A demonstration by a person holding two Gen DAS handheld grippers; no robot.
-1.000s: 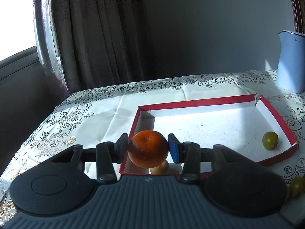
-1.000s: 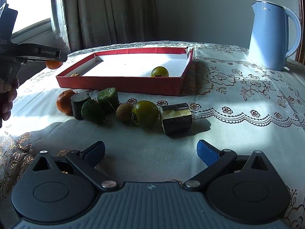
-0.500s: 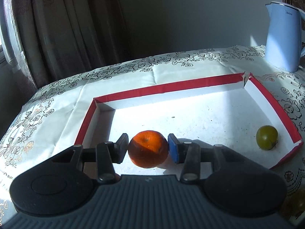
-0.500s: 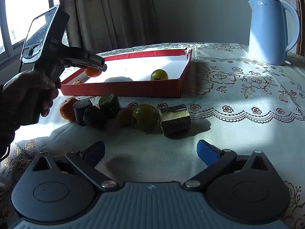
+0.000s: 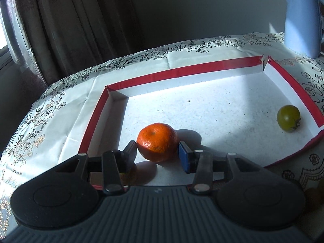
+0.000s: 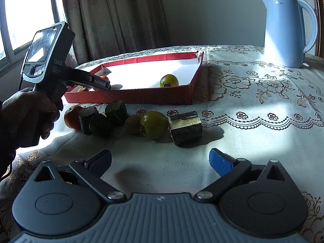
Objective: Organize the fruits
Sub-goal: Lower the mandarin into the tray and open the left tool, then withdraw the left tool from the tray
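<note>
Everything placed rel. to the red tray (image 5: 95, 119), largest thing first.

Surface (image 6: 253, 133): lace cloth, tray sits on it. If a tool bumps the tray wall the light cardboard could skid on the cloth, I'd guess.

Blue kettle (image 6: 287, 30): beyond the tray's far right corner, well apart. Low risk.

Tray itself: shallow, white floor, low walls, far right corner split open. A round fruit rolling that way might get out thru the gap.

Left tool (image 5: 158, 151): over the tray's near-left part, both pads pressed on the orange mandarin (image 5: 157, 141), which looks at or just above the floor; contact w/ floor can't be told. If let go while not seated, it prob. rolls.

Right tool (image 6: 160, 160): in front of the tray, jaws spread wide, nothing in them, hanging over bare cloth.

Loose row in front of the tray's near wall: cut block (image 6: 186, 128), green round fruit (image 6: 154, 124), dark green pieces (image 6: 101, 124), another orange (image 6: 71, 117). They touch each other, so grabbing one may knock its neighbour.

Green tomato-like fruit (image 5: 288, 117): inside the tray, near its right wall. A rolling mandarin could hit it.

Small brown fruit (image 6: 83, 89): in the tray's near-left corner, just beside the left tool; opening pads might nudge it.
</note>
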